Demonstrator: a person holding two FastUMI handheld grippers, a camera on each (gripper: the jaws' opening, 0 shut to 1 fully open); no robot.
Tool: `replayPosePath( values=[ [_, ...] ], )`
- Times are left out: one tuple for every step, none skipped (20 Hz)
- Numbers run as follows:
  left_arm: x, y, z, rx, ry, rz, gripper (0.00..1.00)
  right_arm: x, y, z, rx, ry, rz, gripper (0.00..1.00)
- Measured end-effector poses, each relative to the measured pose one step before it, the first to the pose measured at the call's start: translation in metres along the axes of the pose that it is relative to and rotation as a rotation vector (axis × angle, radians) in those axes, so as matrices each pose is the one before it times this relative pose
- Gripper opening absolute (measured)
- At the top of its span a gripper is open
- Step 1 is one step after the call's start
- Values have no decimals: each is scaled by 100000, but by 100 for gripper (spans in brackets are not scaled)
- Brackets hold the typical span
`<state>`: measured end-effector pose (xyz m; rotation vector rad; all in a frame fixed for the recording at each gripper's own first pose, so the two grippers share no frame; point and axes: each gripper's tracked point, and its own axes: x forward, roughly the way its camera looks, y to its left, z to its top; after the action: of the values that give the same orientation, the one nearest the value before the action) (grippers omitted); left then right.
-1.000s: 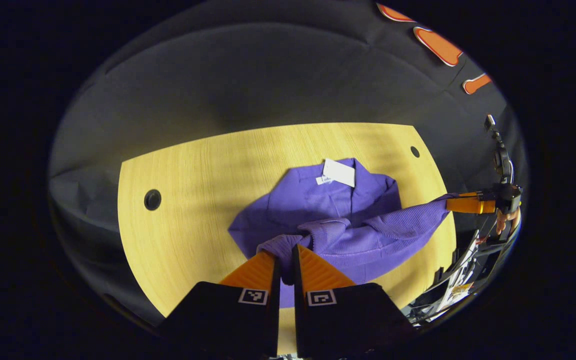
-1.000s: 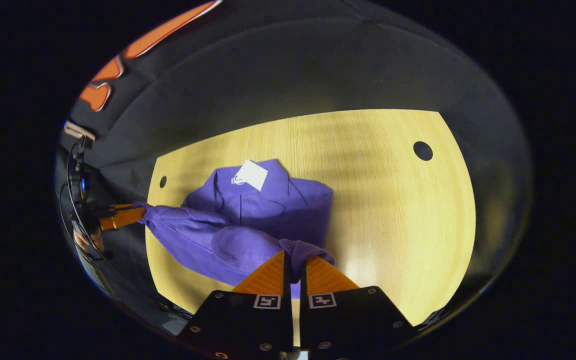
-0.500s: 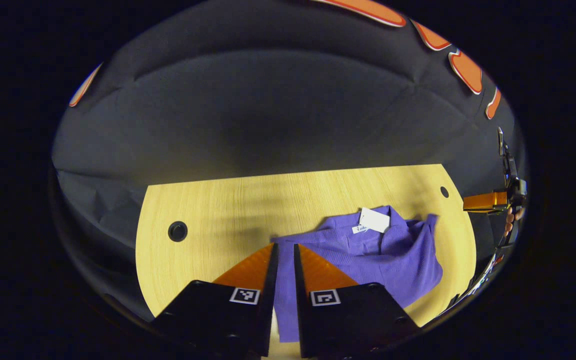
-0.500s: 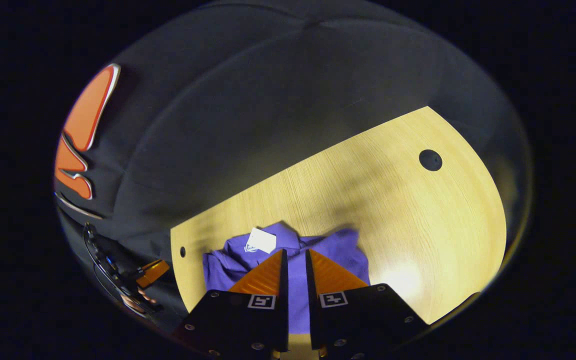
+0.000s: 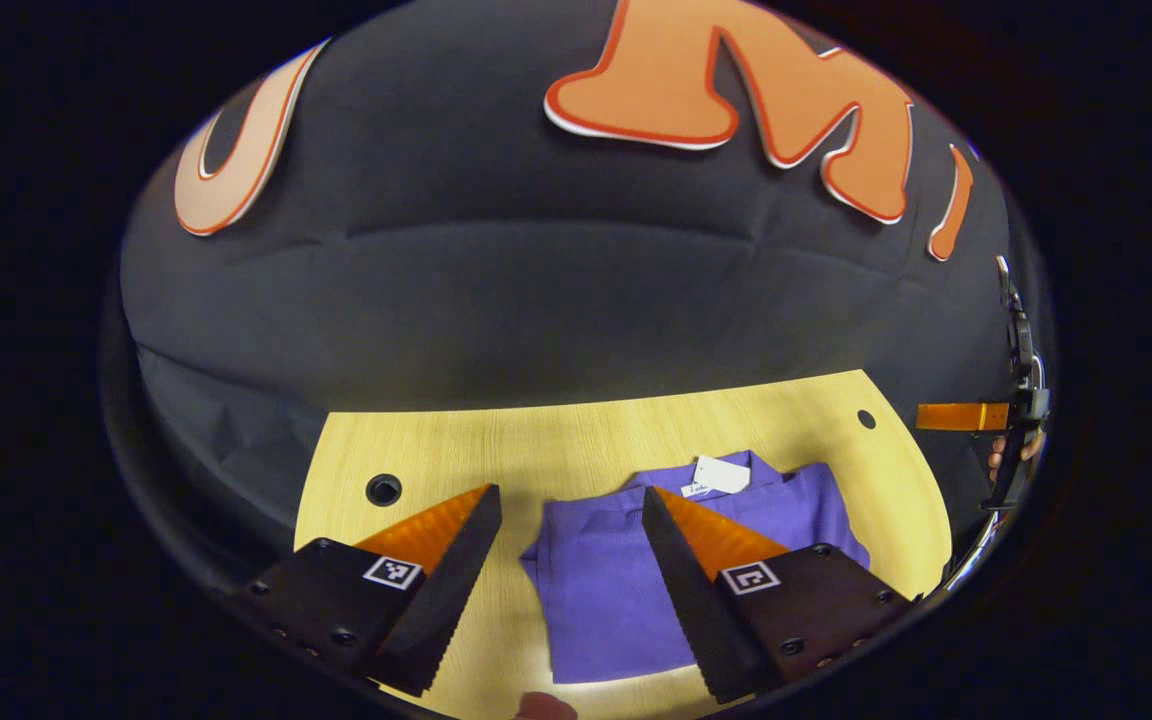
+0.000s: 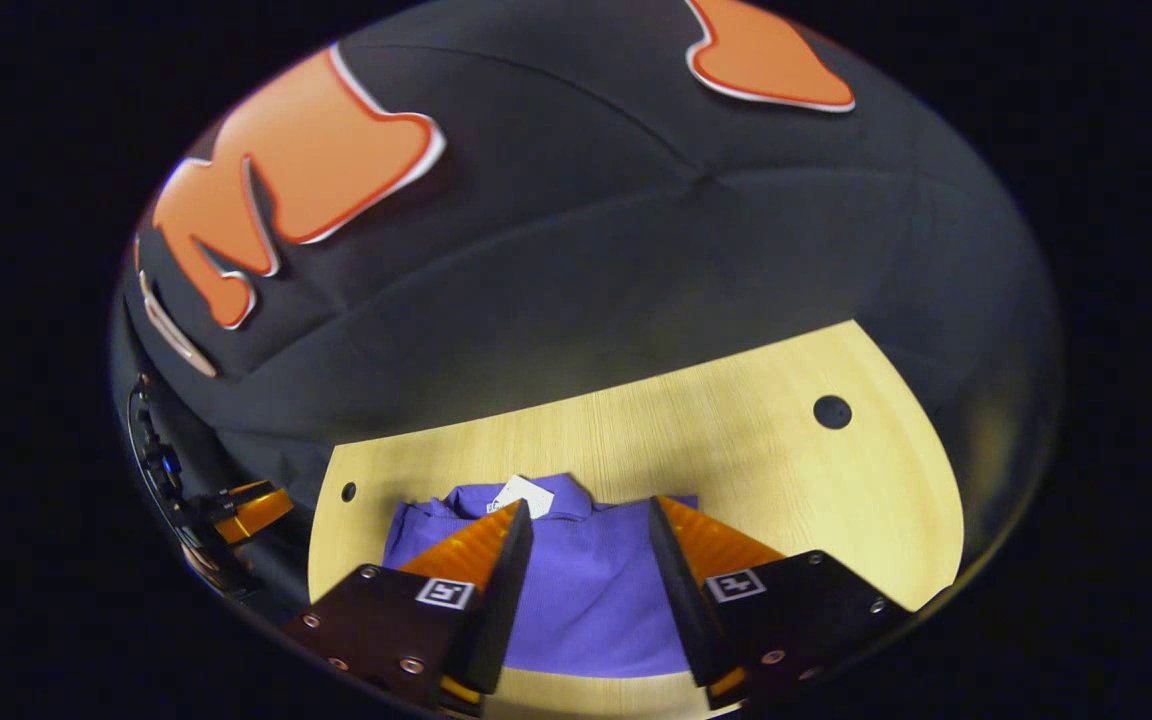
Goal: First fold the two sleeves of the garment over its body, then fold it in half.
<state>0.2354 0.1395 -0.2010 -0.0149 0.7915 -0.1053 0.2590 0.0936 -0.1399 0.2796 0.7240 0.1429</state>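
Note:
The purple knit garment (image 5: 608,590) lies flat on the wooden table (image 5: 556,445) as a compact folded shape, its white tag (image 5: 721,475) at the far edge. My left gripper (image 5: 569,492) hovers open above its near left part, nothing between the fingers. In the right gripper view the same garment (image 6: 586,590) with its tag (image 6: 523,495) lies under my right gripper (image 6: 589,505), which is also open and holds nothing. The right gripper (image 5: 961,416) shows far off past the table's right edge, and the left gripper (image 6: 251,508) past the left edge.
The table has a round cable hole (image 5: 383,489) at its left and a smaller one (image 5: 866,419) at its far right. Black cloth wall rises behind the table. A hand (image 5: 1011,455) holds the far gripper. Bare wood (image 6: 836,500) lies right of the garment.
Both grippers held bunched purple cloth a second ago, laid it over the body, then opened and pulled back and up. The garment now lies folded flat.

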Motion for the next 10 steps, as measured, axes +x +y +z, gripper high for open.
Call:
replayPosePath(
  values=[
    [-1193, -806, 194, -818, -2269, -309, 93, -1065, 447, 200, -2171, -2744, -203, 71],
    [-1127, -853, 210, -598, -2758, -725, 93, -914, 559, 204, -1874, -3304, 294, 86],
    [-1337, -606, 429, -100, -3299, 655, 93, -1069, 433, 249, -1776, -3111, -352, 92],
    [-1400, -338, 488, 609, -4074, 537, 93, -1084, 347, 306, -1970, -3621, -98, 94],
    [-1464, -609, 655, 529, -4165, 842, 93, -1395, 363, 433, -2393, -3145, -232, 95],
    [-1557, -873, 776, 1047, -4776, -310, 93, -1261, 471, 235, -2423, -2639, 446, 95],
    [-1585, -767, 1019, 647, -5014, 218, 93, -1232, 335, -45, -2260, -1439, -616, 95],
    [-1336, -1204, 746, 426, -4636, -2498, 93, -1471, 230, 26, -2044, -1313, -643, 95],
    [-1180, -1419, 791, -1209, -3868, -2774, 92, -1017, 635, 517, -1882, -3348, -75, 95],
    [-1194, -907, 666, -171, -3983, -927, 92, -1125, 390, 254, -2526, -2639, -186, 95]
  ],
)
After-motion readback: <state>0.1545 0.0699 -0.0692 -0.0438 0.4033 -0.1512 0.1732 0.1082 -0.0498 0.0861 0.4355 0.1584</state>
